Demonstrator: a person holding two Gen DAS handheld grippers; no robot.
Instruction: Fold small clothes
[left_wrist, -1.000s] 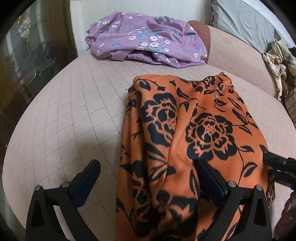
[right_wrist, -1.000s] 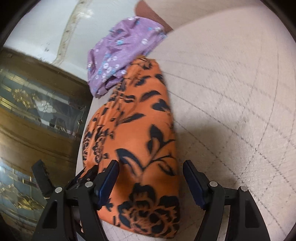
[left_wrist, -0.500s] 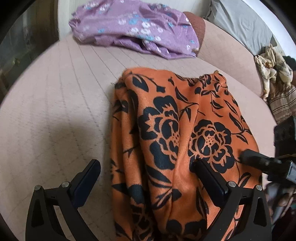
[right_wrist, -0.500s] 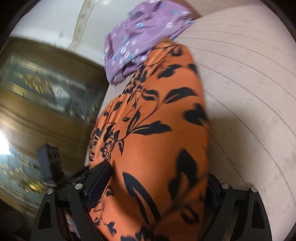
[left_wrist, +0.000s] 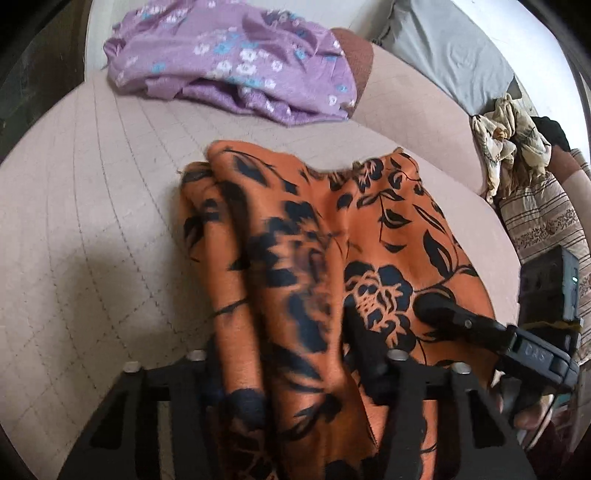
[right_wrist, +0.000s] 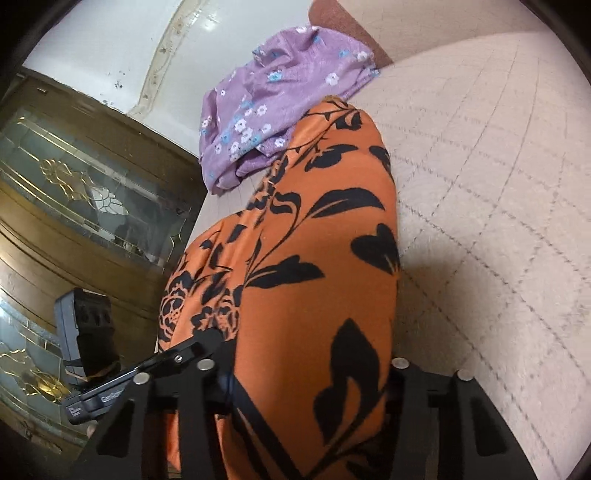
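Observation:
An orange garment with black flowers (left_wrist: 332, 229) lies lengthwise on the beige quilted cushion (left_wrist: 92, 221), its near end lifted and bunched. My left gripper (left_wrist: 288, 354) is closing on the left part of that near end, and the cloth fills the gap between its pads. The right gripper (right_wrist: 306, 358) is closing on the garment (right_wrist: 325, 221) further right, the fabric pinched between its pads. In the left wrist view a right gripper finger (left_wrist: 436, 314) rests against the cloth. The garment's near edge is hidden under both grippers.
A crumpled purple floral garment (left_wrist: 236, 62) lies at the far end of the cushion. A grey pillow (left_wrist: 450, 55), a cream patterned cloth (left_wrist: 513, 133) and striped fabric (left_wrist: 546, 221) sit to the right. A wooden cabinet with glass panels (right_wrist: 74, 192) stands left.
Both grippers went from wide open around the garment to closed in on it. The near end has gathered into folds and lifted, and both cameras tipped further down toward it.

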